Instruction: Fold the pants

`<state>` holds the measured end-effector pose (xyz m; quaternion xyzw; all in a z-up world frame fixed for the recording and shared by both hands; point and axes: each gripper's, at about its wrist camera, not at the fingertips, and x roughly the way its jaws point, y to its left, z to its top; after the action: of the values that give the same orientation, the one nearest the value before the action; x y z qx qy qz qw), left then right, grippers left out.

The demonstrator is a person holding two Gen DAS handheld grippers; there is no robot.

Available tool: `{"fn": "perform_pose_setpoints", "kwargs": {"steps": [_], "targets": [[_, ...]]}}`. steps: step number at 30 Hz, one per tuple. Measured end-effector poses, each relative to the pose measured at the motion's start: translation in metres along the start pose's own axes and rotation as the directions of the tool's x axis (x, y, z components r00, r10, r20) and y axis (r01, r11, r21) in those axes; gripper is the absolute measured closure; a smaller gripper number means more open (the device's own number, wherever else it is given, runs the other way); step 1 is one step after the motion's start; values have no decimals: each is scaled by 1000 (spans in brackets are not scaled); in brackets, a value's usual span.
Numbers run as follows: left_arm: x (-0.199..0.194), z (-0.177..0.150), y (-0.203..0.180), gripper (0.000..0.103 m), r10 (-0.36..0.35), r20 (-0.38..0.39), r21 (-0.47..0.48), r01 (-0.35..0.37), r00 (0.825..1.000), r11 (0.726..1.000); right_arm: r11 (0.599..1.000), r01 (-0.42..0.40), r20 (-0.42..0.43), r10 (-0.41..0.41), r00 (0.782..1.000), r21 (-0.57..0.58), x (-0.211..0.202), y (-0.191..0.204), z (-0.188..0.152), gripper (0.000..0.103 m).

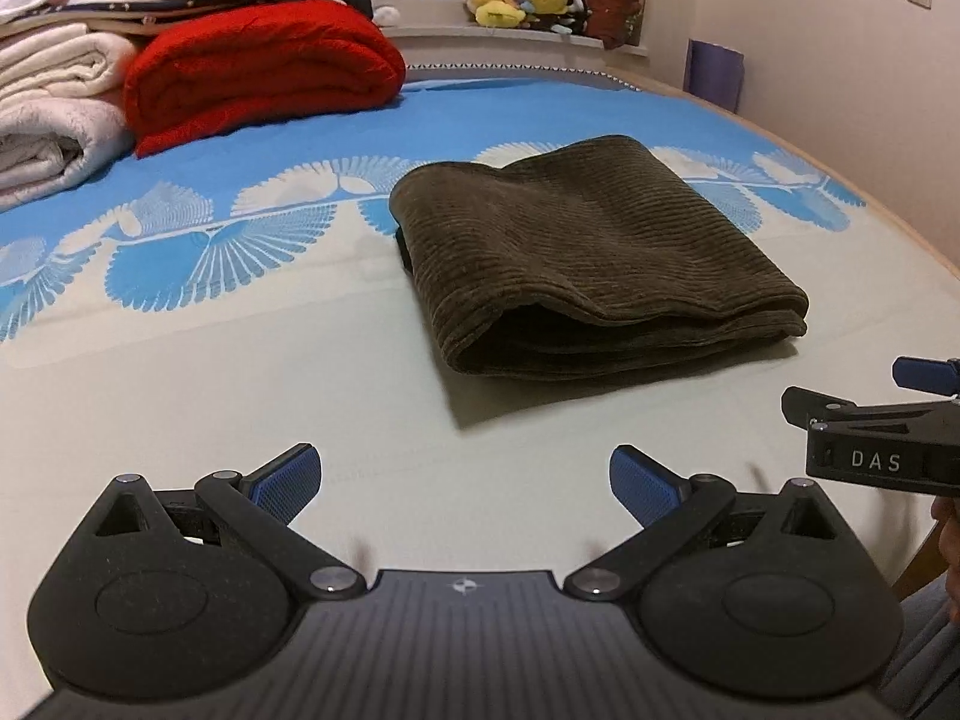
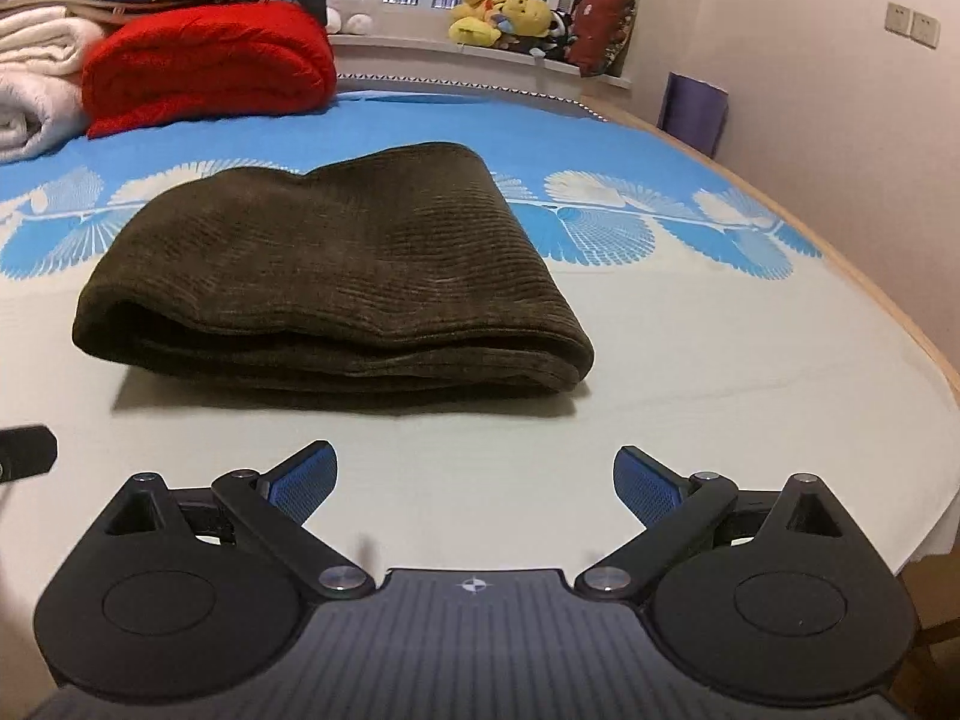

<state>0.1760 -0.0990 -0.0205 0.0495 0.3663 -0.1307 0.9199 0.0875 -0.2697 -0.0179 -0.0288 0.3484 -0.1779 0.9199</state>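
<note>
pants (image 1: 594,252) are lying folded in a thick bundle on the bed (image 1: 240,396); left tongs (image 1: 465,486) and right tongs (image 2: 474,486) are hanging wide open, empty, just short. folding looks finished; next probably only tidying.

Both mounted on grippers, looking low and slightly down across bed (image 1: 240,396), sharing folded pants (image 1: 576,252) nearby.

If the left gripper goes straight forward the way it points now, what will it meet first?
Most likely the bare bed sheet. The left gripper, jaws open and empty, tilts down at the sheet in front of the folded brown pants. The pants lie farther ahead, slightly to the right; depth is unclear.
</note>
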Motion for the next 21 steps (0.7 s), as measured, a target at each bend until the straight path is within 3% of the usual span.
{"fn": "perform_pose_setpoints", "kwargs": {"steps": [21], "targets": [[11, -2, -3, 0, -8, -39, -17, 7, 999, 1000, 999, -19, -3, 19, 1000, -32, -2, -2, -3, 5]]}}
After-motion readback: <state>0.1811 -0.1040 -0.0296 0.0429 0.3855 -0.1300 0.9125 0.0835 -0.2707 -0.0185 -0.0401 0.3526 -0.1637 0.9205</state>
